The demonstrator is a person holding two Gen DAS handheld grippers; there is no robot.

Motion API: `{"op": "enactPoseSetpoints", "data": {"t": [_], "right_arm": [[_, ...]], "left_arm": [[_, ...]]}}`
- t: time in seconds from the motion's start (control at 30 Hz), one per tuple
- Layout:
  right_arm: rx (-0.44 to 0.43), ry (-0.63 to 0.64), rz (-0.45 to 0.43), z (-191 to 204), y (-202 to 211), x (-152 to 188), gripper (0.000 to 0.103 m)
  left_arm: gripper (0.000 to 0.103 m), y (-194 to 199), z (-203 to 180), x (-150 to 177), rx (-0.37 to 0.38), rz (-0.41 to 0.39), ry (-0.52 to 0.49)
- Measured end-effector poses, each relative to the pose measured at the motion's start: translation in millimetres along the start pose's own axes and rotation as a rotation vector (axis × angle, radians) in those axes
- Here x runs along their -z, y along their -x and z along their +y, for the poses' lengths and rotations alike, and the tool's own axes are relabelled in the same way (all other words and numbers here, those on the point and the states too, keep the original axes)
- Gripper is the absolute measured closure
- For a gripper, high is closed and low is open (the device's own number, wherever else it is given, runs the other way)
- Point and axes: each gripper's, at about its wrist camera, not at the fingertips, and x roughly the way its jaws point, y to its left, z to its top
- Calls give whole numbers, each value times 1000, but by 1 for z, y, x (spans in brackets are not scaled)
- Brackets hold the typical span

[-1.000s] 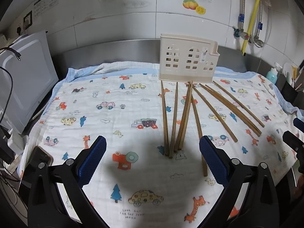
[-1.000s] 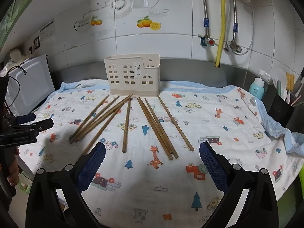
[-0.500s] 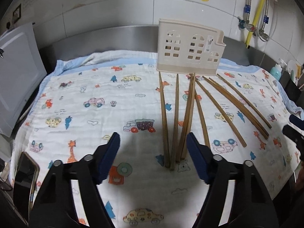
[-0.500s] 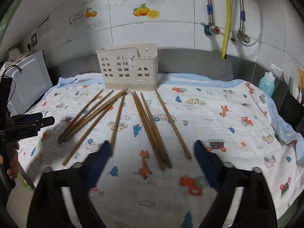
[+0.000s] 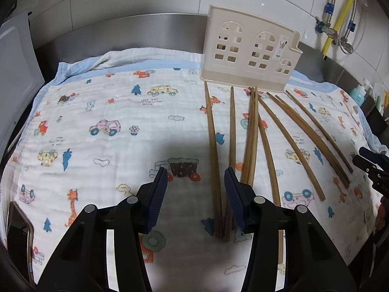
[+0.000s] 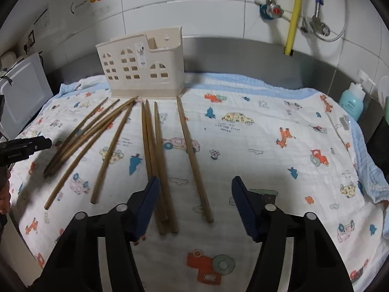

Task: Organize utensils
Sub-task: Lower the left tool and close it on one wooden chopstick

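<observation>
Your left gripper (image 5: 195, 194) has come lower and closer to the chopsticks (image 5: 214, 150) than a second ago. Its jaws have just been closing, now half apart, and the near ends of the leftmost sticks lie between the pads, unpinched. Your right gripper (image 6: 195, 204) has likewise advanced, jaws narrowing yet apart, straddling the near ends of the rightmost chopsticks (image 6: 192, 155) without touching. The sticks still fan across the printed cloth (image 5: 109, 112) on the table, tips towards the cream holder (image 5: 248, 53) at the far edge.
</observation>
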Motion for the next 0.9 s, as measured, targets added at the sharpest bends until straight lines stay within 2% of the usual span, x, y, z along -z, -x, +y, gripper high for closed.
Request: {"op": "enactPoseSetpoints", "data": {"t": [0.1, 0.13, 0.2, 0.27, 0.3, 0.37, 0.5, 0.77, 0.83, 0.9], "right_arm": [[7, 16, 19, -2, -7, -1, 54], [5, 15, 24, -3, -9, -1, 55], [-6, 20, 45, -3, -16, -2, 64], [-5, 31, 64, -2, -22, -1, 65], [-9, 37, 68, -1, -23, 0, 71], [-12, 48, 82, 0, -28, 1, 74], [-16, 57, 95, 1, -34, 2, 87], [-6, 74, 91, 3, -34, 2, 94], [-3, 83, 91, 5, -34, 2, 94], [0, 91, 88, 6, -34, 3, 95]], "left_arm": [[54, -5, 0, -1, 10, 12, -2], [56, -7, 1, -2, 16, 16, 0], [60, -10, 3, -2, 29, 27, 9], [65, -14, 4, -2, 31, 33, 11], [67, -16, 4, -2, 36, 40, 14], [72, -20, 6, -2, 49, 50, 19], [76, -22, 4, -4, 51, 46, 7], [79, -21, -8, -5, 69, 38, -25], [88, -23, -9, -5, 78, 47, -29], [89, -27, -10, -4, 71, 57, -32]]}}
